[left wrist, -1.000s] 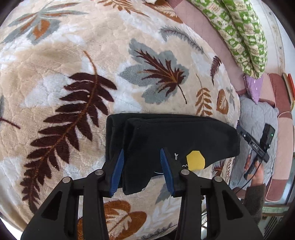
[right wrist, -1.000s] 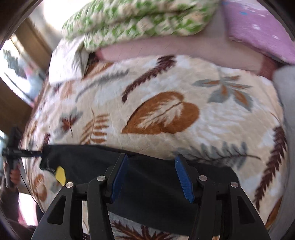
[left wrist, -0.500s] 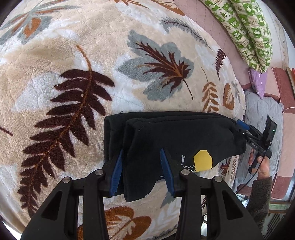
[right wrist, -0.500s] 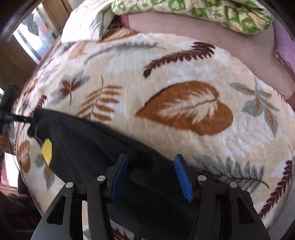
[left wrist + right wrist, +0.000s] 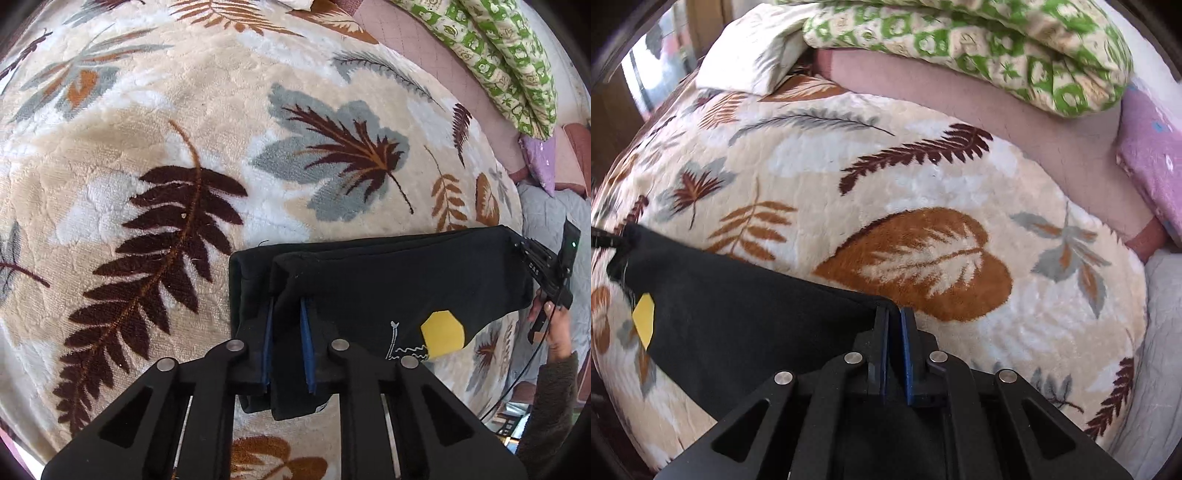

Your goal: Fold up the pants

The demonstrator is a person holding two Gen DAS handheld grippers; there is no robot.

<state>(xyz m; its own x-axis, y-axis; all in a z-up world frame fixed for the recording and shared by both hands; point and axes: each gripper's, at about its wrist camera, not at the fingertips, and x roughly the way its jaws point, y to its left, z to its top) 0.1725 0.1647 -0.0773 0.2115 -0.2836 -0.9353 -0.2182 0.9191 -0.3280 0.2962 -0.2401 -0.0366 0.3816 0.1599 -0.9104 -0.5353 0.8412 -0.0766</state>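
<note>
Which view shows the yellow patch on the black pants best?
The left wrist view: the yellow patch lies face-on and whole on the black pants, beside white stitching. The right wrist view catches it only as a narrow, foreshortened sliver at the far left edge of the cloth.

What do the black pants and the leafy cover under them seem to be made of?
Black pants: probably a soft matte knit or fleece; they show no sheen and fold limply. Leaf-patterned blanket: plush, fuzzy pile, likely synthetic fleece; its tufted fibres catch the light.
</note>
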